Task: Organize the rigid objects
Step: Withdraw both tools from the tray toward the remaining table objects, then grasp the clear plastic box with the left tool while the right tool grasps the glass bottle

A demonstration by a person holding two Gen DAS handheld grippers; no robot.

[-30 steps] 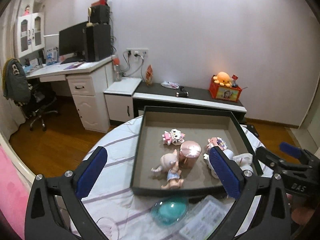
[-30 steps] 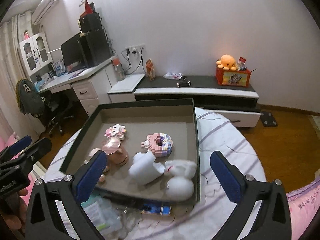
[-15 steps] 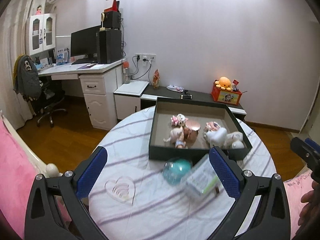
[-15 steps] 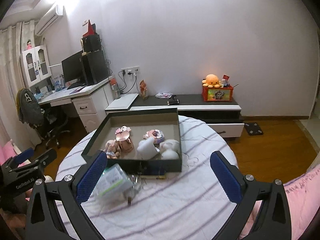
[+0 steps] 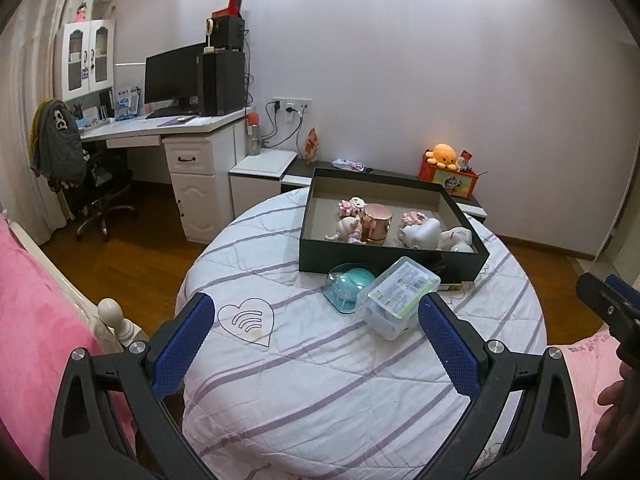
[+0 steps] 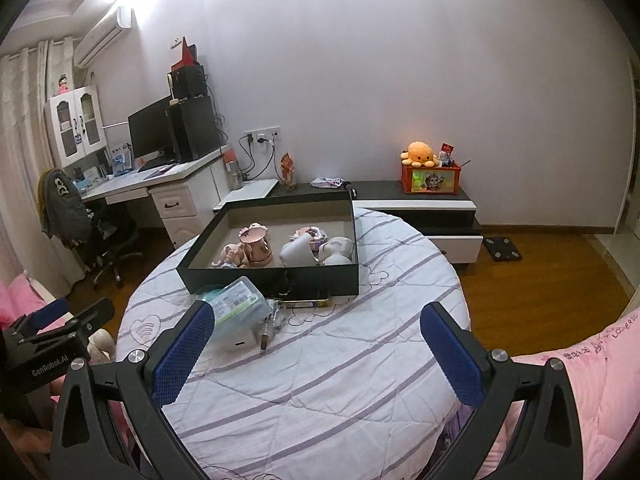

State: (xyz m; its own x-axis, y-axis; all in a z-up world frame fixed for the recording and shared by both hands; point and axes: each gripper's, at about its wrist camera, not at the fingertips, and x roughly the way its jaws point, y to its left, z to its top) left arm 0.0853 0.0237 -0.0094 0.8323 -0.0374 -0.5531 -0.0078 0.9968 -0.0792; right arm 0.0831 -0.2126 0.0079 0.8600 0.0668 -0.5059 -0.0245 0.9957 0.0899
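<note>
Pulled back from the tray [image 5: 390,258] with both grippers' fingers [image 5: 182,346] spread and empty, leaving two boxes [image 5: 398,296] unsorted on the bench [image 5: 320,360].

Both wrist views are moderately bright and sharp, with no motion blur. Light comes from overhead: a blown-out glare sits on the wall [image 5: 400,60] at the top centre of the left view and at the upper left of the right view. The fisheye lens bends the edges hard, and the corners fall to black vignette. The rose-gold cylinder [image 5: 376,224] in the dark box [image 5: 392,261] catches a small highlight. Shadows are soft.
</note>
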